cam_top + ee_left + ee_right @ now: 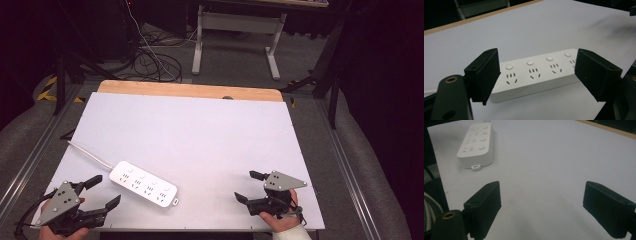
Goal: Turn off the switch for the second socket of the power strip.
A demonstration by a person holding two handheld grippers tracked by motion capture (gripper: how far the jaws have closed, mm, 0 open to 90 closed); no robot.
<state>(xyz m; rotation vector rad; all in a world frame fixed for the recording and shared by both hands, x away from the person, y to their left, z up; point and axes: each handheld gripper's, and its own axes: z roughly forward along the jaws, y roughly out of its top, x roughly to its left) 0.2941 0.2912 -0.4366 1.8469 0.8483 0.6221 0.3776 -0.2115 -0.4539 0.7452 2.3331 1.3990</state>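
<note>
While the power strip [143, 183] lies near the table's [200, 130] front edge, just beyond the gaping left gripper [97, 192], a clumsy grab risks shoving it; right gripper [250, 186], jaws apart, sits farther off

left tool [106, 190]: jaws spread, hand-held | right tool [250, 186]: jaws spread, hand-held

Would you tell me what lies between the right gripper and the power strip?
Nothing: bare white tabletop separates the right gripper from the power strip, in the high view.
</note>
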